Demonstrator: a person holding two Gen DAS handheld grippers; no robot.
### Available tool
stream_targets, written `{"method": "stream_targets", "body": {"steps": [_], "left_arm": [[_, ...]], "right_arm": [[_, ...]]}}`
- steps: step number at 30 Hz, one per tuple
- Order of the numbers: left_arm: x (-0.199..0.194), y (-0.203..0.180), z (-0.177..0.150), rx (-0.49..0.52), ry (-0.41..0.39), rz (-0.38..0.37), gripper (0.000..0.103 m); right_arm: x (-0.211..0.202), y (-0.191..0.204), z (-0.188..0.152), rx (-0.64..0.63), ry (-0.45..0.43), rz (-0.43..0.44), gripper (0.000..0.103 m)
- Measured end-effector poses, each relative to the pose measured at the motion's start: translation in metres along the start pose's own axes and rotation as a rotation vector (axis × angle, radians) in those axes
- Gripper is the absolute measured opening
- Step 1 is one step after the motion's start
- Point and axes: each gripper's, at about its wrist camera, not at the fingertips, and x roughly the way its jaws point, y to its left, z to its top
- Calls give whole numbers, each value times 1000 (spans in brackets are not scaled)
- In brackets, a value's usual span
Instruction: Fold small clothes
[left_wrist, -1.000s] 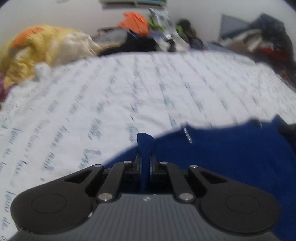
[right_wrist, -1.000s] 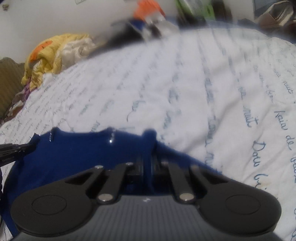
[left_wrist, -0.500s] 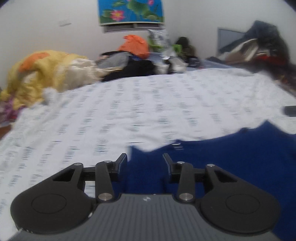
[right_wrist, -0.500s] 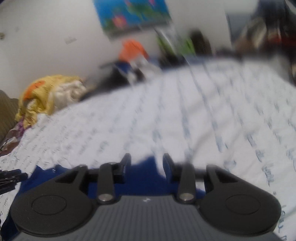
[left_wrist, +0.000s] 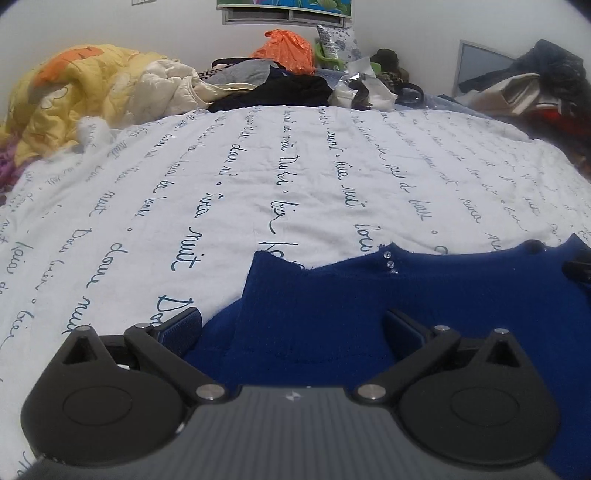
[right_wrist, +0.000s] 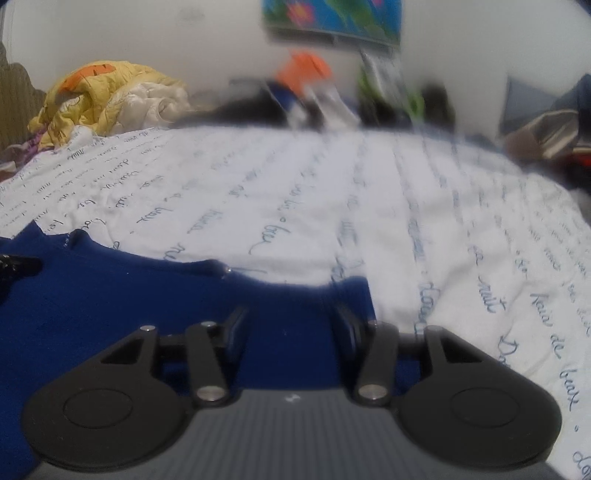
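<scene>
A dark blue knitted top (left_wrist: 406, 295) lies flat on the white bedspread with blue script (left_wrist: 258, 166). Small clear studs mark its far edge. My left gripper (left_wrist: 291, 325) hovers over the top's left corner, jaws opening wide; the cloth lies below them and the pads do not press it. In the right wrist view the same blue top (right_wrist: 110, 295) spreads to the left. My right gripper (right_wrist: 291, 325) is over its right corner, jaws opening, the cloth loose beneath them. The other gripper's black tip (right_wrist: 18, 264) shows at the left edge.
A yellow quilt (left_wrist: 74, 99) is heaped at the bed's far left. Dark clothes (left_wrist: 288, 88), an orange bag (left_wrist: 288, 46) and other clutter line the far edge under a wall picture. More piled things (left_wrist: 535, 88) sit at the far right. Open bedspread stretches beyond the top.
Both grippers were shut on raised pinches of the blue top; they have let go and opened, and the cloth now lies flat. Both views have tilted up slightly toward the wall.
</scene>
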Motion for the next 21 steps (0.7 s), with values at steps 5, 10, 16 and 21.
{"method": "stream_targets", "body": {"steps": [5, 10, 16, 21], "left_arm": [[-71, -30, -18, 44, -119, -25, 91], [-66, -71, -46, 172, -28, -102, 99], [-77, -52, -51, 185, -46, -33, 101], [-120, -77, -69, 176, -67, -125, 92]], "right_arm": [[-62, 7, -4, 100, -76, -5, 61], [-52, 22, -30, 8, 44, 7, 84], [-78, 2, -31, 56, 77, -46, 87], [-143, 60, -36, -14, 40, 85, 87]]}}
